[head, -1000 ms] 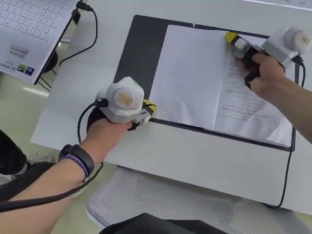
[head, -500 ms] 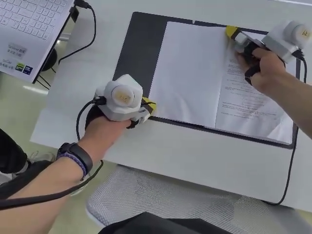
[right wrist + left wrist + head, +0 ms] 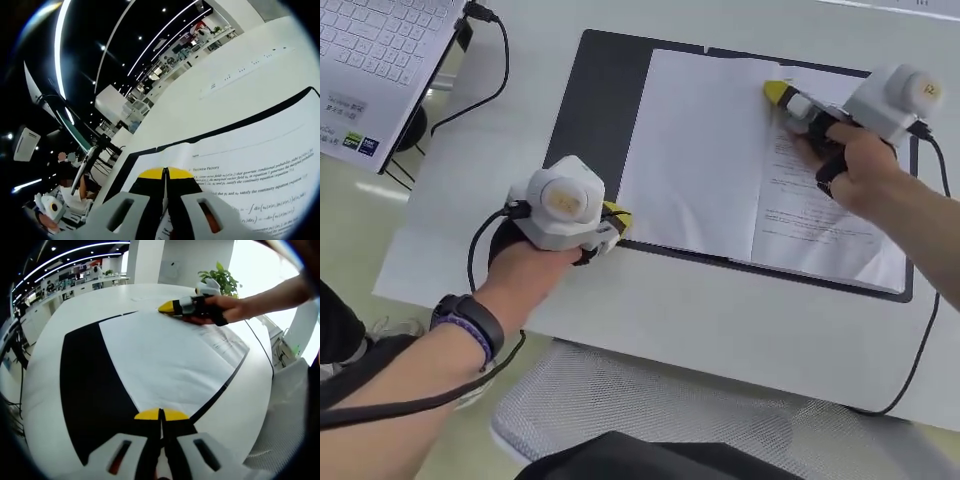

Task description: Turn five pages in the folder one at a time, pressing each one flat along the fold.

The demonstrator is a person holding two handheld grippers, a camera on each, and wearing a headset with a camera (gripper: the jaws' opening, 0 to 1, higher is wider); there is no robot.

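Note:
The folder [image 3: 590, 110] lies open on the white table, its black inside cover bare at the left. A blank turned page [image 3: 695, 150] lies across the middle and a printed page [image 3: 820, 210] at the right. My right gripper [image 3: 772, 92] is shut, its yellow tips resting on the paper at the fold near the top; in its own view the tips [image 3: 164, 173] sit beside the printed text [image 3: 260, 185]. My left gripper [image 3: 617, 218] is shut at the folder's near left edge, its tips [image 3: 161, 414] at the blank page's [image 3: 165, 355] lower corner. The right gripper [image 3: 167, 306] also shows there.
A white laptop [image 3: 375, 60] sits at the far left with a black cable [image 3: 495, 80] running from it. The table's near edge [image 3: 700, 370] is close below the folder, with a mesh chair seat [image 3: 650, 420] under it. A cable [image 3: 920, 340] trails off the right side.
The right gripper has slid a little down the fold toward me. The left gripper holds its place at the folder's corner. The head camera has shifted slightly.

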